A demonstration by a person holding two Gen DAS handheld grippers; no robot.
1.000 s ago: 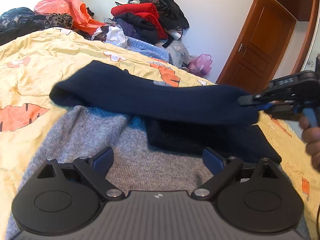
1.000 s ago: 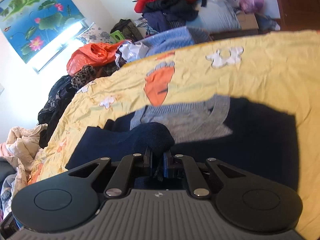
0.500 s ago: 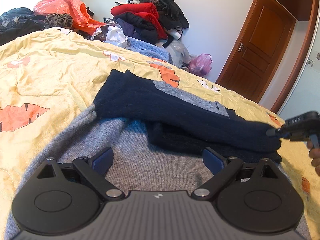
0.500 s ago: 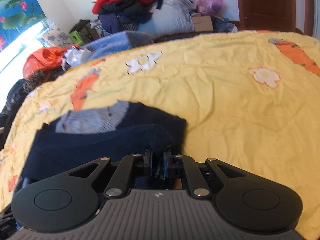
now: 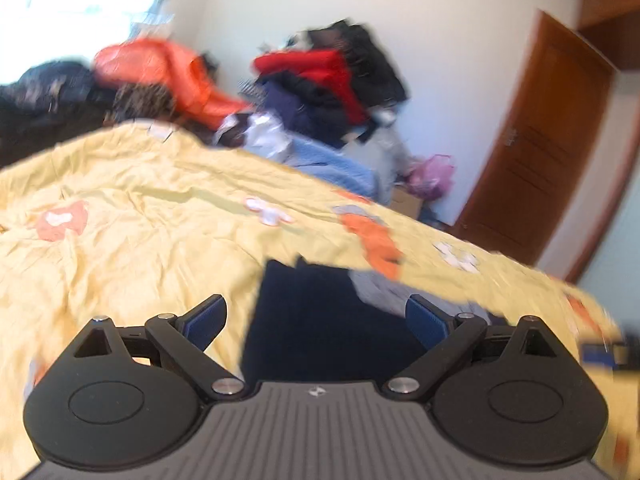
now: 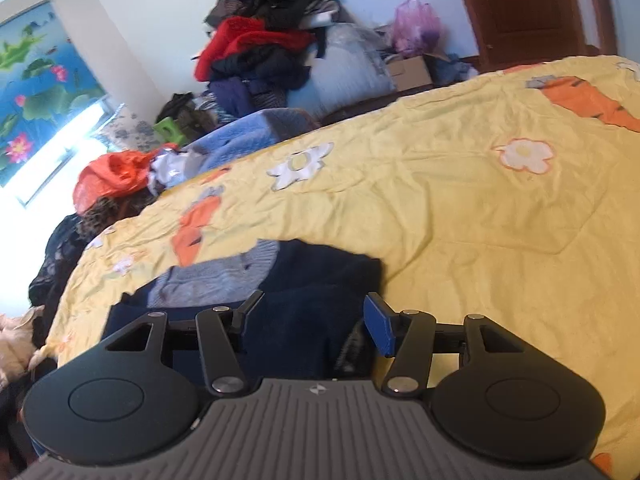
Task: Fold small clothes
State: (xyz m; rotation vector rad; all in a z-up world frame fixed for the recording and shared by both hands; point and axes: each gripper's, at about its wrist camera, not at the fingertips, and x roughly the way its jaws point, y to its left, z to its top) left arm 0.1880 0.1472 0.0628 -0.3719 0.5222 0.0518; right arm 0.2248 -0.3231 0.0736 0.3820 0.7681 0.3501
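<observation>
A small navy and grey knitted sweater (image 6: 304, 280) lies folded on the yellow bedspread (image 6: 460, 208). In the right wrist view my right gripper (image 6: 312, 316) is open and empty, just above the sweater's near navy edge. In the blurred left wrist view the sweater (image 5: 320, 320) lies straight ahead, navy with a grey patch at its far right. My left gripper (image 5: 316, 320) is open and empty, above the sweater's near edge. The right gripper shows as a dark blur at the far right edge of the left wrist view (image 5: 608, 352).
A tall pile of red, black and blue clothes (image 6: 260, 52) stands against the far wall beyond the bed. An orange bag (image 6: 116, 172) and dark clothes lie near the window. A wooden door (image 5: 540, 140) is at the right. A pink bag (image 6: 416, 28) sits on a cardboard box.
My right gripper has opened and let go of the navy sleeve, which now lies on the sweater. My left gripper has swung quickly to the left and back; its view is blurred.
</observation>
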